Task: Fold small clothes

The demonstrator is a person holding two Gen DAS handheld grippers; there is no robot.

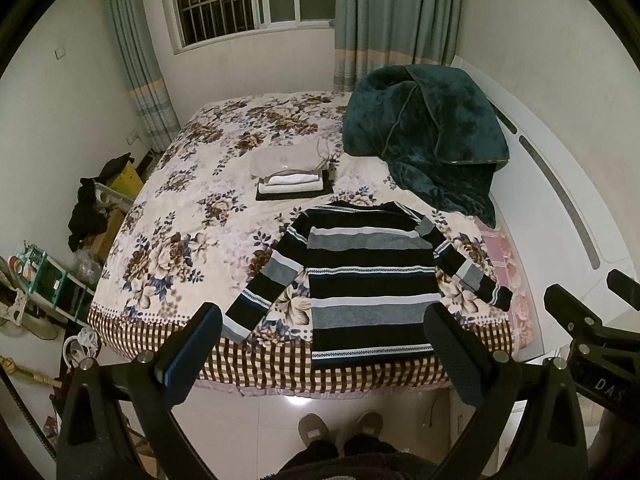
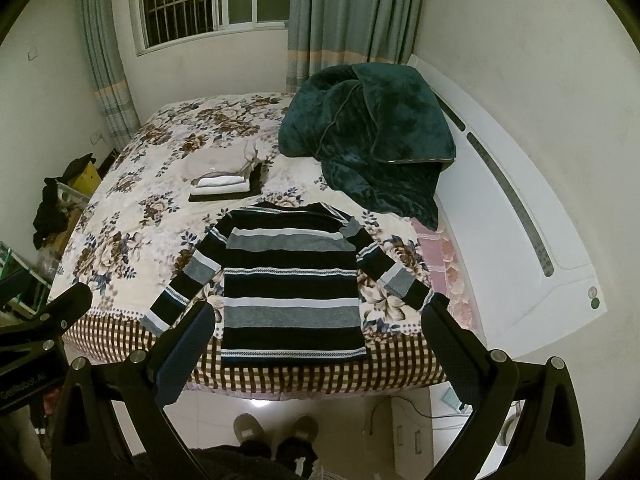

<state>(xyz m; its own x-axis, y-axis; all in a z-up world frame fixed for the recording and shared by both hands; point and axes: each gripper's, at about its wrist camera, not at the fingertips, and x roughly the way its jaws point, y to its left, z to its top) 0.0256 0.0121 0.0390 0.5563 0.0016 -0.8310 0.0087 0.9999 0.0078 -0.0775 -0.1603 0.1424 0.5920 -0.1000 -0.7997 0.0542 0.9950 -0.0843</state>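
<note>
A black, grey and white striped sweater (image 1: 370,276) lies flat on the bed, sleeves spread, hem at the bed's near edge; it also shows in the right wrist view (image 2: 290,276). My left gripper (image 1: 324,322) is open and empty, held above the hem over the bed's near edge. My right gripper (image 2: 318,318) is open and empty, also held above the hem. A stack of folded clothes (image 1: 292,174) sits behind the sweater and shows in the right wrist view (image 2: 224,176) too.
A dark green plush blanket (image 1: 428,136) is heaped at the bed's far right, by the white headboard (image 1: 560,184). The floral bedspread (image 1: 180,200) covers the bed. Cluttered shelves and boxes (image 1: 52,276) stand on the left. The person's slippers (image 1: 340,428) are on the floor below.
</note>
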